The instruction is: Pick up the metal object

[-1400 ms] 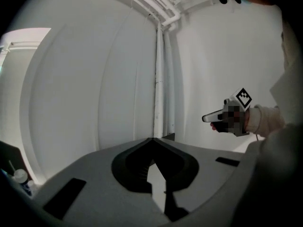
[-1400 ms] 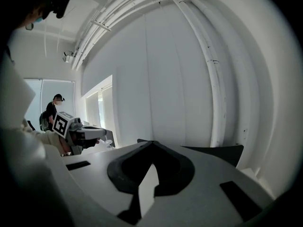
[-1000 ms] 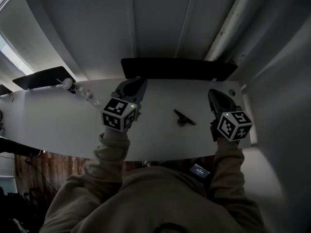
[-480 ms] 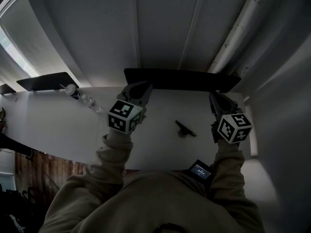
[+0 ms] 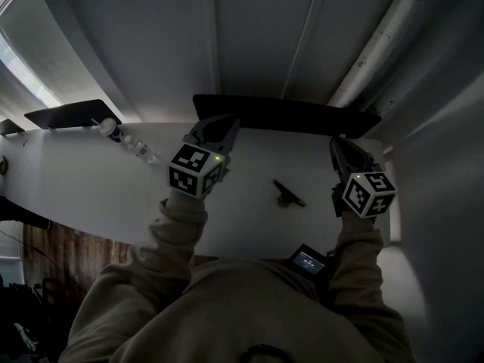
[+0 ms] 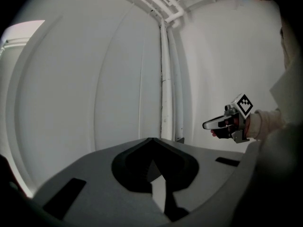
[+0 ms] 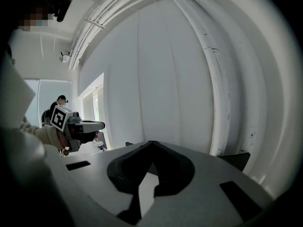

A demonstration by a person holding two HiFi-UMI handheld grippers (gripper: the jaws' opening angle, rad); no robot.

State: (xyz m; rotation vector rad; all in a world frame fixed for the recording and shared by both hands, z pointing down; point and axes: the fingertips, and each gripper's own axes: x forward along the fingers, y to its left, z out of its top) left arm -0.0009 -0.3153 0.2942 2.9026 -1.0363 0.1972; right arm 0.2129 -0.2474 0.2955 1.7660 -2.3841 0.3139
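The metal object [image 5: 288,193], a small dark T-shaped piece, lies on the white table [image 5: 91,187] between my two grippers. My left gripper [image 5: 224,125] hovers to its left and farther back, its jaws shut and empty, and points at the wall. It appears again in the right gripper view [image 7: 100,124], level and shut. My right gripper [image 5: 337,144] hovers to the object's right, also shut and empty. The left gripper view shows it [image 6: 206,125] against the white wall. Neither gripper view shows the object.
A long black panel [image 5: 287,116] stands along the table's back edge, with a second one [image 5: 72,114] farther left. Bottles [image 5: 111,130] lie at the back left. A white pipe [image 5: 378,44] runs up the wall. A small lit device [image 5: 306,261] hangs at my chest.
Both grippers have drifted toward the table's back edge relative to the metal object, still shut. The object has not moved on the table.
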